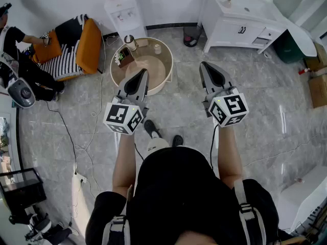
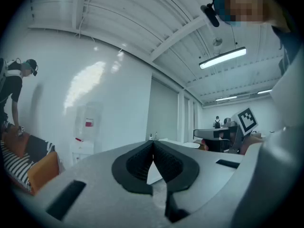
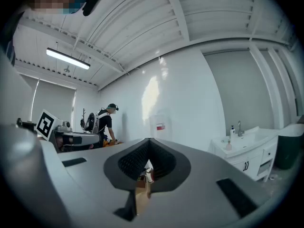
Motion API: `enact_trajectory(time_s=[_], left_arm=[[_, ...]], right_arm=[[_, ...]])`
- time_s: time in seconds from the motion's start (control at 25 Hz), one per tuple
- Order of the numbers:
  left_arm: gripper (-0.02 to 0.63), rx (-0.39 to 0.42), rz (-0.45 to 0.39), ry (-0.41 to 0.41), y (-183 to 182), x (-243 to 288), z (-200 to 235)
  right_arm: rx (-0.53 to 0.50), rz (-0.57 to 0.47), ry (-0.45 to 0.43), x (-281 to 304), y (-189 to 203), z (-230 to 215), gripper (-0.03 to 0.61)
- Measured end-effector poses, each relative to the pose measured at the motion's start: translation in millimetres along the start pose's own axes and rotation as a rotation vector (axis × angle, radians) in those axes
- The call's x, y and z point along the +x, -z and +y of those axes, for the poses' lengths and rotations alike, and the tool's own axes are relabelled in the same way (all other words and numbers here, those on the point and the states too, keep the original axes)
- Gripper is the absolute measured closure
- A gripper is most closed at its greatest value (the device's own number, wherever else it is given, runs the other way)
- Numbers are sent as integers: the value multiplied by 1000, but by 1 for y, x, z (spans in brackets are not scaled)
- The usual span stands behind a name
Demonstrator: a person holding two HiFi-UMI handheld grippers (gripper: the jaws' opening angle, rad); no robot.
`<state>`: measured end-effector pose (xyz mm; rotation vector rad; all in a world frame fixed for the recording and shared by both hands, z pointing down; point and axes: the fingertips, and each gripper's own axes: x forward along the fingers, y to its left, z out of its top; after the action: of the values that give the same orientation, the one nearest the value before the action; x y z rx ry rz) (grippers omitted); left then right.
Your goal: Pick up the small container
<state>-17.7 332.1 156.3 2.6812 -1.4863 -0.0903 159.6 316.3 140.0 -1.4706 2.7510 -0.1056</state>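
Note:
A round beige table stands on the floor ahead of me. At its far side sit a small white container, a cup with a dark top and a dark box with green parts. My left gripper is held level with its tip over the table's near edge, jaws shut and empty. My right gripper is held level to the right of the table over bare floor, also shut with nothing in it. Both stay short of the container.
A white vanity cabinet stands at the back right, with a water dispenser behind the table. An orange and striped sofa with a person is at the left. Cables run over the floor. A dark bin stands by the vanity.

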Motion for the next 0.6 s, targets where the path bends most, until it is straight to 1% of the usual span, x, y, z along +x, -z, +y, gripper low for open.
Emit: enact_trajectory(time_s=[0.36,0.6], left_arm=[[595,25,5,14,-1,-7,-12],[596,31,17,16,1,-10,-21]], right_arm=[[-24,6,11,-10,1,4,575],[-34,16,-14,-19,6,11,575]])
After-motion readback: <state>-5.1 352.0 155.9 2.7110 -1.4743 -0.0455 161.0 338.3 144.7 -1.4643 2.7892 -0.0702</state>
